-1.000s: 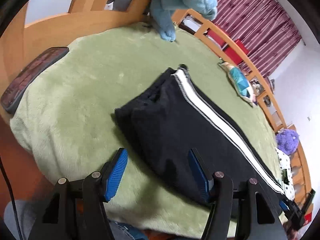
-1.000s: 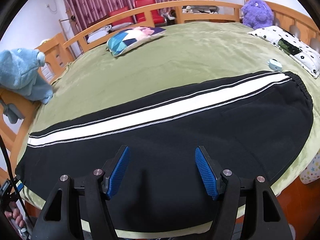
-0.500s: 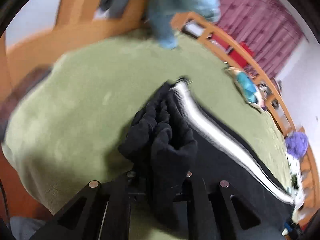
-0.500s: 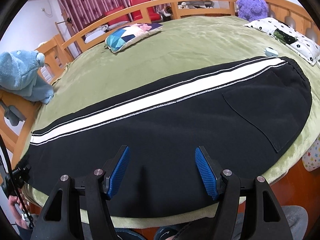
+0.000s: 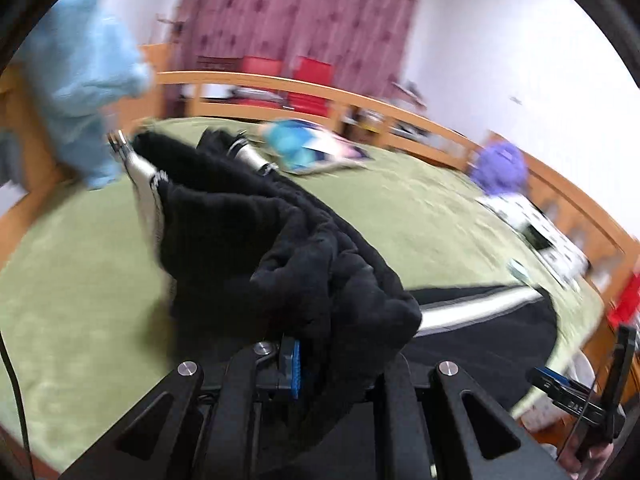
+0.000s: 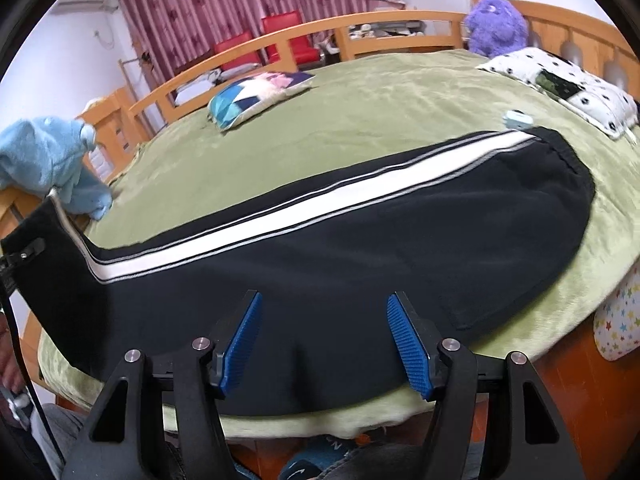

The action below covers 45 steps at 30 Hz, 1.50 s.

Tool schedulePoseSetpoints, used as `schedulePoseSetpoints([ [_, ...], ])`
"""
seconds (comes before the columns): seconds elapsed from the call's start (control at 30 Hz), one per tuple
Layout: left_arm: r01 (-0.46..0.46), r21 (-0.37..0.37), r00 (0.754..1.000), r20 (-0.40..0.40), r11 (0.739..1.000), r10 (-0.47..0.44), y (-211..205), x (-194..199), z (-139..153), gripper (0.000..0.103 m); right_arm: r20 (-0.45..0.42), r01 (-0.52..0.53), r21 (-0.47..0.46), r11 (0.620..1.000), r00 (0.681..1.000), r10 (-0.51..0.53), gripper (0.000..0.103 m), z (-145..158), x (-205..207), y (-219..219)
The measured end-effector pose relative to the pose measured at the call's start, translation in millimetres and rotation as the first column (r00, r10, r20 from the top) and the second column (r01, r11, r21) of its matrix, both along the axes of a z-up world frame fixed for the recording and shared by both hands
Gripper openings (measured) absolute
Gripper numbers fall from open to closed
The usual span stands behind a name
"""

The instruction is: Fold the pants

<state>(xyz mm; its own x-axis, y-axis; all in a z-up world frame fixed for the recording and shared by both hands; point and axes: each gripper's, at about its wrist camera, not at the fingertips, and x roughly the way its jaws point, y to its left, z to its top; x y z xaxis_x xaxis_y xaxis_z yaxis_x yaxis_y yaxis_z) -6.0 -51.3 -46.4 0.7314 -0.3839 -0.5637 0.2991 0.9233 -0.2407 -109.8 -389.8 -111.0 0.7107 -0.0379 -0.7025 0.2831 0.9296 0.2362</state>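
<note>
Black pants (image 6: 360, 240) with a white side stripe lie lengthwise on the green bed cover (image 6: 360, 112). My left gripper (image 5: 320, 364) is shut on the bunched leg end of the pants (image 5: 288, 248) and holds it lifted off the bed. In the right wrist view the lifted leg end (image 6: 52, 264) rises at the far left. My right gripper (image 6: 322, 336) is open and empty, hovering above the near edge of the pants around their middle. The waistband end (image 6: 560, 152) lies flat at the right.
A blue plush toy (image 6: 48, 160) hangs on the wooden bed rail at left. A patterned pillow (image 6: 256, 92), a purple plush (image 6: 496, 26), a spotted white pillow (image 6: 560, 84) and a small blue object (image 6: 518, 119) lie on the bed.
My left gripper closed on the leg end of the pants, lifted it off the bed and swung toward the waistband. My right gripper stayed open over the pants.
</note>
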Motion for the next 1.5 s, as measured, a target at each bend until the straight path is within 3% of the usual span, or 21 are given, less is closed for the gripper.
schedulePoseSetpoints([
  [0.1, 0.142, -0.047, 0.988, -0.057, 0.989, -0.145, -62.1, -5.7, -15.3, 0.012, 0.006, 0.044, 0.025, 0.999, 0.999, -0.044, 0.065, -1.2, -13.0, -24.5],
  [0.2, 0.213, -0.072, 0.966, -0.132, 0.974, -0.221, -98.7, -12.8, -41.6, 0.018, -0.009, 0.075, 0.046, 0.996, 0.997, -0.074, 0.065, -7.9, -21.2, -41.4],
  [0.27, 0.216, -0.051, 0.951, -0.217, 0.975, -0.222, -107.9, -19.8, -61.5, 0.024, -0.021, 0.08, 0.057, 0.995, 0.997, -0.079, 0.065, -12.8, -23.8, -45.7],
  [0.37, 0.265, -0.037, 0.912, -0.314, 0.964, -0.263, -110.4, -23.1, -78.1, 0.024, -0.019, 0.05, 0.052, 0.997, 0.999, -0.049, 0.065, -15.5, -22.1, -39.6],
  [0.4, 0.274, -0.037, 0.909, -0.317, 0.961, -0.271, -104.4, -29.1, -78.1, 0.034, -0.015, 0.034, 0.048, 0.998, 0.999, -0.034, 0.065, -15.6, -19.5, -35.2],
  [0.5, 0.259, -0.027, 0.927, -0.275, 0.966, -0.256, -83.2, -42.9, -67.4, 0.063, 0.003, -0.021, 0.053, 0.998, 1.0, 0.021, 0.065, -13.6, -8.9, -17.9],
  [0.6, 0.222, -0.055, 0.946, -0.23, 0.974, -0.229, -48.7, -49.6, -57.7, 0.069, 0.028, -0.096, 0.08, 0.992, 0.995, 0.094, 0.065, -10.3, 7.8, 4.3],
  [0.73, 0.122, -0.044, 0.965, -0.229, 0.992, -0.129, -8.1, -38.3, -56.0, 0.07, 0.066, -0.18, 0.109, 0.978, 0.983, 0.174, 0.065, -6.8, 30.9, 35.0],
  [0.83, 0.059, -0.077, 0.962, -0.262, 0.995, -0.077, 19.9, -30.1, -63.3, 0.07, 0.017, -0.208, 0.077, 0.975, 0.978, 0.207, 0.064, -18.9, 51.3, 59.1],
  [0.9, 0.037, -0.105, 0.958, -0.278, 0.994, -0.065, 32.3, -27.1, -67.5, 0.07, -0.048, -0.223, 0.034, 0.974, 0.973, 0.224, 0.019, -32.2, 60.9, 73.8],
  [0.97, 0.012, -0.12, 0.958, -0.282, 0.993, -0.046, 46.0, -23.8, -68.7, 0.07, -0.008, -0.254, -0.024, 0.967, 0.967, 0.254, 0.014, -28.8, 51.5, 79.6],
  [1.03, -0.008, -0.123, 0.963, -0.269, 0.992, -0.026, 56.0, -22.0, -68.7, 0.07, 0.109, -0.27, 0.091, 0.958, 0.959, 0.26, 0.014, -19.4, 29.8, 60.4],
  [1.07, -0.017, -0.12, 0.963, -0.267, 0.993, -0.016, 59.0, -20.4, -68.9, 0.07, 0.094, -0.24, 0.138, 0.961, 0.969, 0.228, 0.014, -22.2, 25.0, 50.6],
  [1.1, -0.025, -0.12, 0.964, -0.268, 0.992, -0.008, 62.4, -18.6, -69.4, 0.07, 0.045, -0.214, 0.124, 0.969, 0.977, 0.21, 0.014, -29.1, 25.7, 49.7],
  [1.17, -0.036, -0.129, 0.961, -0.276, 0.991, -0.001, 67.0, -11.8, -73.3, 0.07, -0.072, -0.211, 0.089, 0.973, 0.973, 0.218, 0.021, -54.1, 35.1, 57.9],
  [1.23, -0.049, -0.119, 0.956, -0.293, 0.992, 0.012, 71.4, -7.2, -78.7, 0.07, -0.124, -0.237, 0.101, 0.966, 0.961, 0.249, 0.031, -63.9, 41.6, 65.8],
  [1.3, -0.06, -0.113, 0.953, -0.302, 0.992, 0.023, 74.5, -5.5, -82.2, 0.07, -0.088, -0.257, 0.054, 0.965, 0.961, 0.261, 0.035, -51.8, 40.8, 68.8],
  [1.33, -0.067, -0.111, 0.952, -0.306, 0.991, 0.03, 76.4, -4.3, -84.2, 0.07, -0.047, -0.244, 0.029, 0.969, 0.968, 0.245, 0.045, -40.5, 41.5, 67.2],
  [1.37, -0.078, -0.107, 0.949, -0.314, 0.991, 0.04, 77.8, -1.7, -86.5, 0.07, -0.011, -0.225, 0.023, 0.974, 0.974, 0.226, 0.064, -32.9, 44.7, 64.8],
  [1.4, -0.082, -0.103, 0.947, -0.318, 0.991, 0.045, 76.9, -0.4, -87.6, 0.07, 0.007, -0.211, 0.024, 0.977, 0.977, 0.211, 0.072, -29.8, 50.9, 62.8],
  [1.5, -0.093, -0.07, 0.942, -0.328, 0.993, 0.065, 76.3, 2.8, -91.9, 0.07, -0.04, -0.22, 0.063, 0.973, 0.974, 0.223, 0.076, -41.2, 87.1, 60.4],
])
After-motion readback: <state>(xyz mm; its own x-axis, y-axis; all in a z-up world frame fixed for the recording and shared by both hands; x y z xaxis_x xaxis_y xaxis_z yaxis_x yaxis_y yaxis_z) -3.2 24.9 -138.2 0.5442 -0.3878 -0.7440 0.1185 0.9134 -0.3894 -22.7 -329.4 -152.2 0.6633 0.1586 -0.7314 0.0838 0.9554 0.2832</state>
